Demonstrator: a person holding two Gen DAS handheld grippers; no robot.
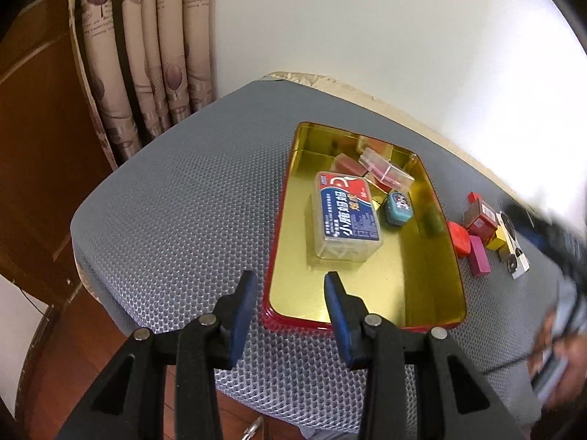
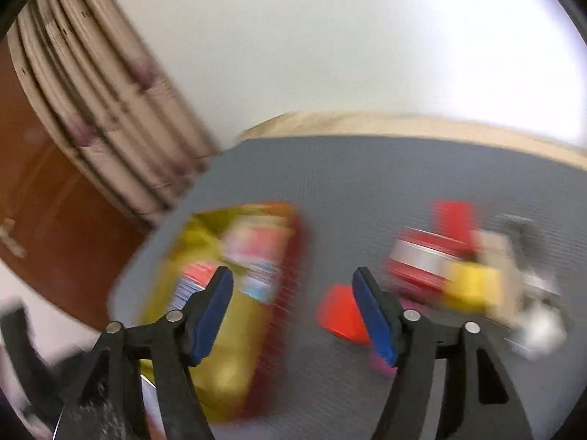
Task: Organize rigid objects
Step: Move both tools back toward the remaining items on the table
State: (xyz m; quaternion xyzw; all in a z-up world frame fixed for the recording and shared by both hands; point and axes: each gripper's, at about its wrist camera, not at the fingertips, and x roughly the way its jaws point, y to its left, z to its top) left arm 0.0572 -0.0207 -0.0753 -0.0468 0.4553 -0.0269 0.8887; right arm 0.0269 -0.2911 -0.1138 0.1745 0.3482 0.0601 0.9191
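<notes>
Blue-padded black left gripper [image 1: 289, 286] sits nearest the lens, angled downward over the near left corner of the shallow rectangular tin tray with gold inside and red rim [image 1: 367, 324]. Its jaws stand apart with nothing between them; the right pad hangs over the tray's near edge, the left pad over the grey mesh-textured cushion [image 1: 176, 198].

Inside the tray: a clear plastic box with a blue and red printed label [image 1: 345, 216] lies flat near the middle. Just beyond it, a small teal tin [image 1: 398, 208], a red block [image 1: 348, 165] and a clear oblong plastic case [image 1: 385, 170] crowd the far end.

Outside the tray, on the cushion to its right, a loose cluster: a round orange-red lid [image 1: 459, 241] touching the tray's wall, a magenta oblong block [image 1: 480, 256], a dark red carton [image 1: 481, 218], a yellow block [image 1: 495, 244] and a white card with black markings [image 1: 515, 247].

Right gripper [image 2: 292, 280], black with blue pads, points downward over the cushion strip between tray and cluster. Its jaws are wide apart and hold nothing. This view is heavily smeared; objects read only as colour patches. In the left wrist view the right gripper shows as a dark blur at the right edge, with part of a person's hand [image 1: 561, 366] below it.

Beyond: patterned curtain [image 1: 146, 55], white wall [image 1: 367, 18], brown wooden floor [image 1: 47, 168].
</notes>
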